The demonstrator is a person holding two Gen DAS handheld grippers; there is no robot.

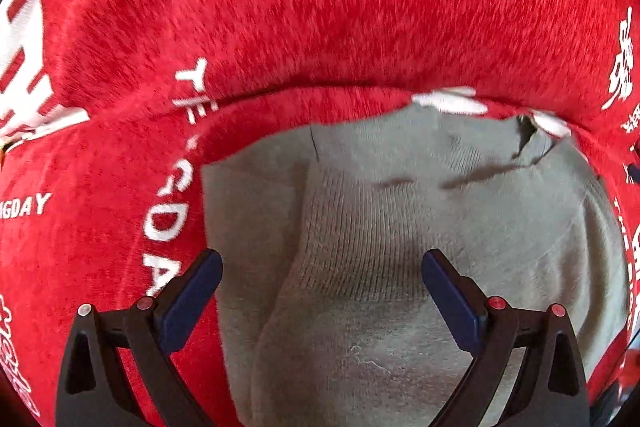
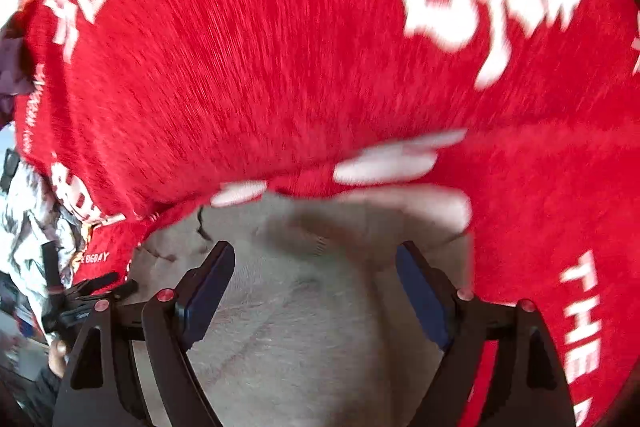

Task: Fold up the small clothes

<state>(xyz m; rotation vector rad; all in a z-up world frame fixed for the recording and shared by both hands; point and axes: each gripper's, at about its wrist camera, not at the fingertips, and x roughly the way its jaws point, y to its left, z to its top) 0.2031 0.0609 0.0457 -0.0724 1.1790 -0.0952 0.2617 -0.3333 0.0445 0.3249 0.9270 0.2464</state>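
Note:
A small grey knitted garment (image 1: 400,227) lies folded on a red cloth with white lettering (image 1: 320,7). My left gripper (image 1: 322,263) hovers just above its ribbed part, jaws wide, and nothing is pinched between the blue pads (image 1: 192,299). In the right wrist view the same grey garment (image 2: 304,327) fills the lower middle, blurred. My right gripper (image 2: 316,263) stands open over it, and its pads (image 2: 424,299) press on nothing. The garment's far edge meets a fold of the red cloth (image 2: 280,47).
The red cloth covers the whole surface and rises in a ridge behind the garment. At the left edge of the right wrist view lie crumpled pale clothes (image 2: 28,211), the other gripper's black frame (image 2: 76,303) and part of a hand (image 2: 58,355).

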